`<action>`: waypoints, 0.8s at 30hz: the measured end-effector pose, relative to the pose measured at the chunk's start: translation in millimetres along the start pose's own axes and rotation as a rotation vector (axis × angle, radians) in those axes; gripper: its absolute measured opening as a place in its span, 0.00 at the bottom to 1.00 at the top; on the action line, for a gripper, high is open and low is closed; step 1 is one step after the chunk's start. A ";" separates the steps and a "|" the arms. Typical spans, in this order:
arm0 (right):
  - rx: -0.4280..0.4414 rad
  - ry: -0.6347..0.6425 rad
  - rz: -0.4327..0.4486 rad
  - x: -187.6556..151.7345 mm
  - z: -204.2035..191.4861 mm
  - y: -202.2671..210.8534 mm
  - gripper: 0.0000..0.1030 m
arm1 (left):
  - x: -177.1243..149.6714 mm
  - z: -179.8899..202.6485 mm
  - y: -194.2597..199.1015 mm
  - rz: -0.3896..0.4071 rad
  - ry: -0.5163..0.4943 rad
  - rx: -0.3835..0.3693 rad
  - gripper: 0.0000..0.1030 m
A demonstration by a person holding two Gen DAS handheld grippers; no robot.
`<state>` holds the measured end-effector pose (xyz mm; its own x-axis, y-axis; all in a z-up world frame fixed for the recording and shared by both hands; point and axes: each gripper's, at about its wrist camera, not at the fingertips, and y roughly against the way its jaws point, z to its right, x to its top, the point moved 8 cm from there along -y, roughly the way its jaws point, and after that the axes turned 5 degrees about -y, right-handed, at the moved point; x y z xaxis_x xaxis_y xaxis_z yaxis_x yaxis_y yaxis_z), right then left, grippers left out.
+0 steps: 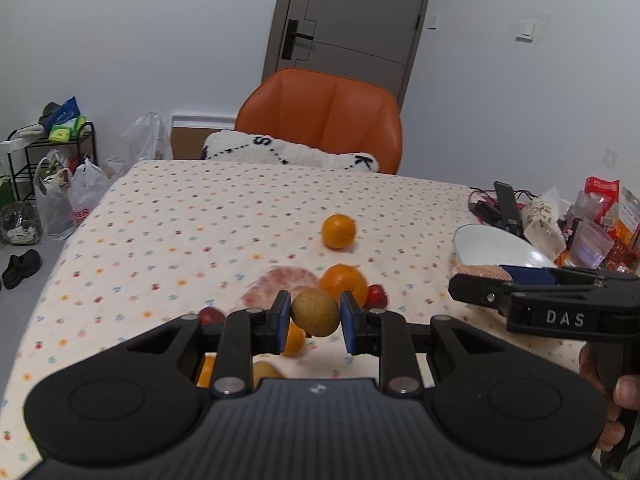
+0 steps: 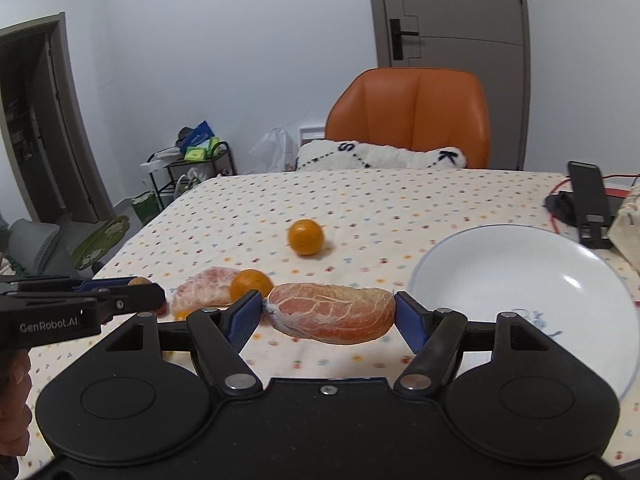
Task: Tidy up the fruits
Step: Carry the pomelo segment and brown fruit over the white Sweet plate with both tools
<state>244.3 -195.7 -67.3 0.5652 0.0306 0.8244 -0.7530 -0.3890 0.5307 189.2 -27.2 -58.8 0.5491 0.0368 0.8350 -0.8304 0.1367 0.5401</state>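
A table covered with a cream cloth (image 1: 168,216) dotted with small coloured flowers fills the middle of both views, with an orange chair (image 1: 324,120) and a fluffy white cushion (image 1: 288,152) behind its far edge, and a grey door (image 1: 344,16) in the pale wall at the top of the frame. In the left wrist view, the left gripper (image 1: 315,317) sits at lower centre, its blue pads clamped on a round brownish fruit (image 1: 315,312) held above the cloth. Just behind that fruit lie an orange (image 1: 346,282), a peeled pink grapefruit piece (image 1: 280,280) to its left and a small red fruit (image 1: 377,296) to its right; another red fruit (image 1: 210,315) peeks out by the left finger, and more orange and tan fruit shows below the fingers, partly hidden. A lone orange (image 1: 339,231) rests farther back, well apart from the pile. At the right edge of this view, the right gripper comes in from the side, with a hand (image 1: 608,396) on its handle, in front of a white plate (image 1: 496,246) and a clutter of packets and a plastic cup (image 1: 590,242). In the right wrist view, the right gripper (image 2: 329,314) at lower centre grips a second peeled grapefruit segment (image 2: 332,312) end to end between its blue pads, lifted just left of the empty white plate, which fills the right side of the frame. A black phone stand (image 2: 588,200) stands beyond the plate at the right edge.
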 end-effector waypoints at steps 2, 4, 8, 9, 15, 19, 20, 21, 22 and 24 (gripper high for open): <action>-0.013 -0.007 0.002 0.9 8.9 3.8 0.67 | 3.0 7.8 -3.3 0.004 -0.003 -0.012 0.24; -0.028 -0.016 0.005 1.1 18.2 7.7 0.67 | 4.5 16.2 -7.1 0.004 -0.009 -0.023 0.24; -0.052 -0.040 0.011 -0.6 37.5 13.9 0.67 | 7.6 35.6 -13.7 0.000 -0.029 -0.047 0.24; -0.056 -0.048 0.012 -1.4 42.2 15.0 0.67 | 8.4 40.5 -15.6 -0.002 -0.035 -0.052 0.24; -0.081 -0.082 0.011 -6.8 69.5 19.0 0.67 | 10.0 69.1 -26.4 -0.014 -0.063 -0.082 0.24; -0.110 -0.097 0.012 -9.4 88.7 22.7 0.67 | 11.6 89.1 -36.6 -0.025 -0.088 -0.104 0.24; -0.118 -0.102 0.011 -9.8 93.7 23.0 0.67 | 12.2 94.0 -39.0 -0.027 -0.094 -0.108 0.24; -0.126 -0.108 0.010 -10.3 98.4 23.6 0.67 | 12.9 98.5 -41.2 -0.028 -0.100 -0.113 0.24; -0.132 -0.114 0.009 -11.3 102.9 24.2 0.67 | 13.6 103.0 -42.9 -0.028 -0.105 -0.118 0.24; -0.142 -0.124 0.008 -13.4 111.3 25.8 0.67 | 14.4 110.9 -46.3 -0.031 -0.113 -0.125 0.24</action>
<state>254.8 -308.6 -86.6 0.5897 -0.0891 0.8027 -0.7926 -0.2545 0.5540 225.1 -142.7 -60.0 0.5545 -0.0801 0.8283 -0.7910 0.2583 0.5546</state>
